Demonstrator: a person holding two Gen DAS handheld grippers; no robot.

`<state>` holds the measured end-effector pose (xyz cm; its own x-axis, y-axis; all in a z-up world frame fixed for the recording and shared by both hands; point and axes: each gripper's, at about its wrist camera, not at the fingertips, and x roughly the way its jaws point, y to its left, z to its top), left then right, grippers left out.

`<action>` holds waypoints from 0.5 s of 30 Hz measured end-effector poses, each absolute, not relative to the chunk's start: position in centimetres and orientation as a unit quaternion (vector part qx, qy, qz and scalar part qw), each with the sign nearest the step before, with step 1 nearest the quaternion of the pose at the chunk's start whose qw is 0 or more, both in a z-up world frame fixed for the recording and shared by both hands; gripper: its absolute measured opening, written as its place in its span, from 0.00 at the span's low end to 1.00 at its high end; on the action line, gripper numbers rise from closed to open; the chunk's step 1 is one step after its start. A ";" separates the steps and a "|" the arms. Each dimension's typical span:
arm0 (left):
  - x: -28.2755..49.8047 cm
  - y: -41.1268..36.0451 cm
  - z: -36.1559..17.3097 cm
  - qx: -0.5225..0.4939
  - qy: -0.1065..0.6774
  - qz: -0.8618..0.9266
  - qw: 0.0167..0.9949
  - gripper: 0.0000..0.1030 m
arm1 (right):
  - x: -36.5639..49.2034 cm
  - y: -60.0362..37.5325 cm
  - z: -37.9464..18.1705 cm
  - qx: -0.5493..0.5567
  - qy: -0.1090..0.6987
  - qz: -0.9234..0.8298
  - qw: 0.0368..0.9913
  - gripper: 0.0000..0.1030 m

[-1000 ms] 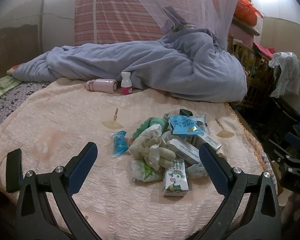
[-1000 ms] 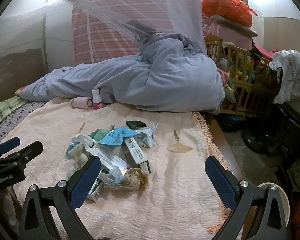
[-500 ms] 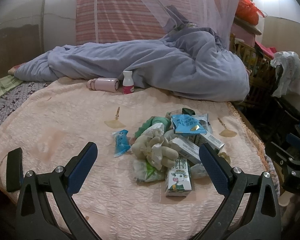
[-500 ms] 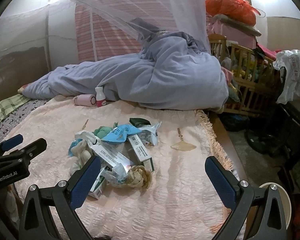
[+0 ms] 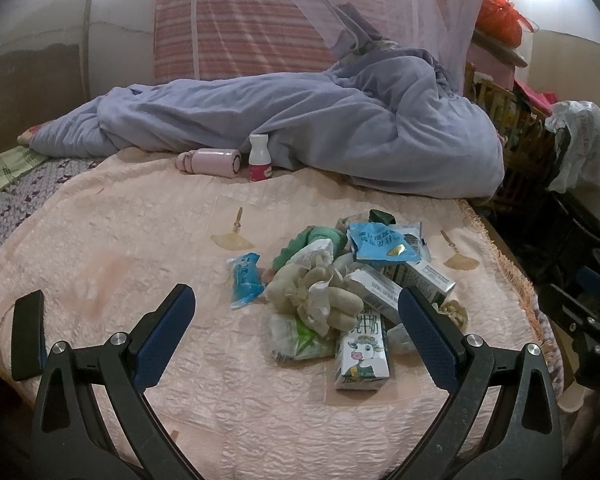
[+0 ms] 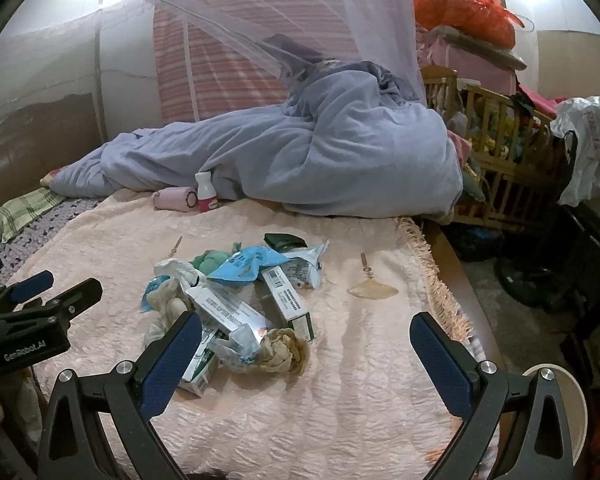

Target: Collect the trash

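I have eased both views slightly nearer over the last second, so the trash pile on the bed now sits lower and larger, at 12 to 1 o'clock of the left tongs; approach is under way, nothing collected. Both the left and right tongs are released and empty. The milk carton lies flat, long axis 12-to-6, top toward 12.

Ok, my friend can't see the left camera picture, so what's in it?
An open left gripper hangs over a pile of trash on a pink bedspread: a milk carton, boxes, wrappers and crumpled paper. Behind lie a blue quilt, a pink bottle on its side and a small white bottle standing.
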<state>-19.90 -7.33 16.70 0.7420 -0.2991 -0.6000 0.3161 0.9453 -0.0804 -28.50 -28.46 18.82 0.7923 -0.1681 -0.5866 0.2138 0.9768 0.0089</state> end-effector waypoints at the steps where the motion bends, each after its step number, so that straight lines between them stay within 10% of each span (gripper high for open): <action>1: -19.8 -7.3 16.6 0.013 0.320 -0.165 0.933 0.98 | -28.5 -28.5 18.8 0.038 0.307 -0.099 0.946 1.00; 15: -19.2 -6.8 15.5 0.012 0.331 -0.156 0.931 0.98 | -28.1 -28.1 17.9 0.032 0.322 -0.084 0.943 1.00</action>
<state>-19.19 -6.83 15.55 0.7321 -0.2822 -0.6200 0.2985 0.9510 -0.0804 -28.15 -28.14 17.86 0.7792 -0.1370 -0.6117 0.1779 0.9840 0.0062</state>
